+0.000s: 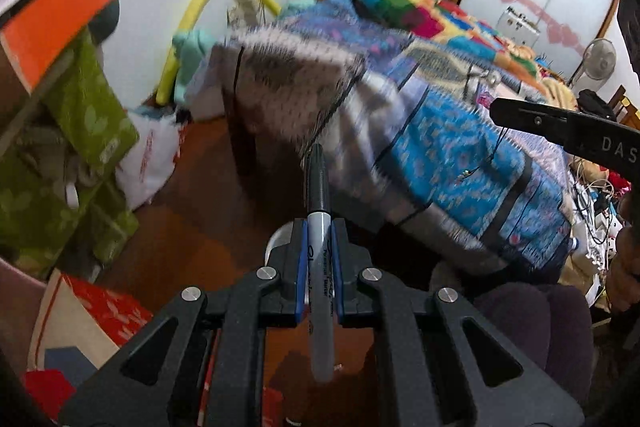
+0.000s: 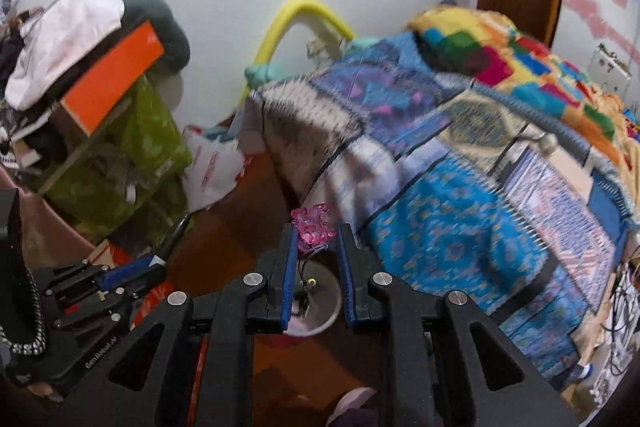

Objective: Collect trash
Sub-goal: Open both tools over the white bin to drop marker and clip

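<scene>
Marker [image 1: 319, 255] between left fingers [image 1: 301, 267]

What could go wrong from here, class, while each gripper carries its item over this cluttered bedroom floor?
1. The marker in the left gripper is pinched near its middle, with long ends sticking out both ways; it may pivot or slide out.
2. The pink plastic piece sits right at the tips of the right gripper, wires dangling; that shallow hold could slip.
3. The bowl below is small, so a drop might miss it.
</scene>
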A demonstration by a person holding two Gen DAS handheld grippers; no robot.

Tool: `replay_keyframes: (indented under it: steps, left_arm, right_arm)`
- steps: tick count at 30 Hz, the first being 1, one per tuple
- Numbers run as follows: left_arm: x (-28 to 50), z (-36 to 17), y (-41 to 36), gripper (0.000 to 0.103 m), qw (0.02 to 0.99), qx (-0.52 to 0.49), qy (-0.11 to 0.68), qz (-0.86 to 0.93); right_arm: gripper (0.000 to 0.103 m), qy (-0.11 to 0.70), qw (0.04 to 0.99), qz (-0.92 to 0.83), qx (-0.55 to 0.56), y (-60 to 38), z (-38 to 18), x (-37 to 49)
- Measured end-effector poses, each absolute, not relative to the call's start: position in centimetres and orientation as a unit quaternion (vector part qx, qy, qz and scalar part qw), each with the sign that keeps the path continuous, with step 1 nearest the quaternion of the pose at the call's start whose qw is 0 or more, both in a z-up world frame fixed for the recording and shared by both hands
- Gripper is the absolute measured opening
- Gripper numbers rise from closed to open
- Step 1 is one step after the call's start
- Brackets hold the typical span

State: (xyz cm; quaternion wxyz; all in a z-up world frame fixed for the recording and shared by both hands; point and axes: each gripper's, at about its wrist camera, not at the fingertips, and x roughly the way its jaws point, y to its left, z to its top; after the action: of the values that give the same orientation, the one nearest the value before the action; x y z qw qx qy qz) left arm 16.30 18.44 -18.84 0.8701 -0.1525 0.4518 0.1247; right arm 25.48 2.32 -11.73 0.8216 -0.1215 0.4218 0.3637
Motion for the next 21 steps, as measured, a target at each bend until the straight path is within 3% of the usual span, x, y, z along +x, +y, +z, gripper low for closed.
replay_keyframes:
  steps: [13, 16, 21]
  left_arm:
    - [18.7, -25.9, 19.6, 0.01, 0.826, -0.178, 0.52, 0.121]
    - [19.9, -26.5, 20.0, 0.01, 0.822, -0.181, 0.526, 0.122]
    - [22.0, -26.8, 20.1, 0.01, 0.821, -0.179, 0.529, 0.117]
  right_arm:
    - [0.019, 0.537, 0.741, 0.381, -0.129, 7.3, -20.3, 27.3]
    - [0.029, 0.571, 0.709, 0.401, -0.108, 8.2, -21.4, 28.3]
    - [0.04, 0.554, 0.723, 0.393, -0.122, 8.1, -21.1, 28.9]
